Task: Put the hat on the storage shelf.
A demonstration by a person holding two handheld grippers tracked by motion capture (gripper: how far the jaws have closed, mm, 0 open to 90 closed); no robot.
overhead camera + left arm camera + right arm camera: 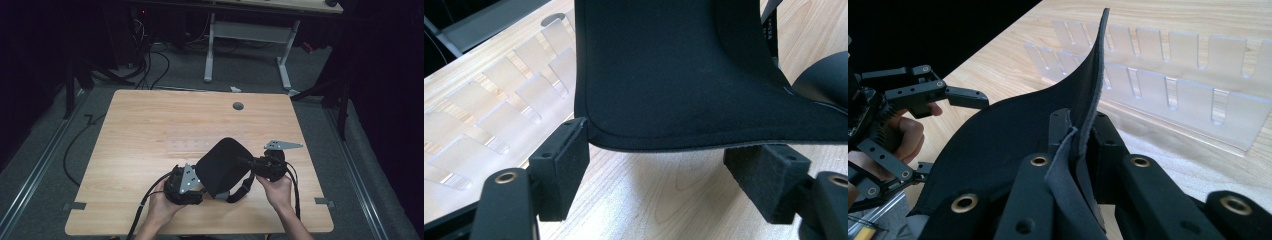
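A black flexible pad [222, 165] is lifted off the wooden table [150, 115], curved and tilted. My right gripper [255, 165] is shut on its right edge; in the right gripper view the jaws pinch the thin edge [1080, 135] of the pad [1013, 135]. My left gripper [194, 184] stands open at the pad's lower left. In the left gripper view its pads [566, 160] sit wide apart just under the pad's hem [664, 75], not pressing on it. The open left gripper [943, 135] shows beyond the pad in the right gripper view.
A clear slotted plastic rack [499, 105] lies on the table behind the pad, also visible as the rack [1173, 85]. A black curved strap-like piece [240, 192] hangs below the pad. A round grommet [238, 106] sits near the table's far edge.
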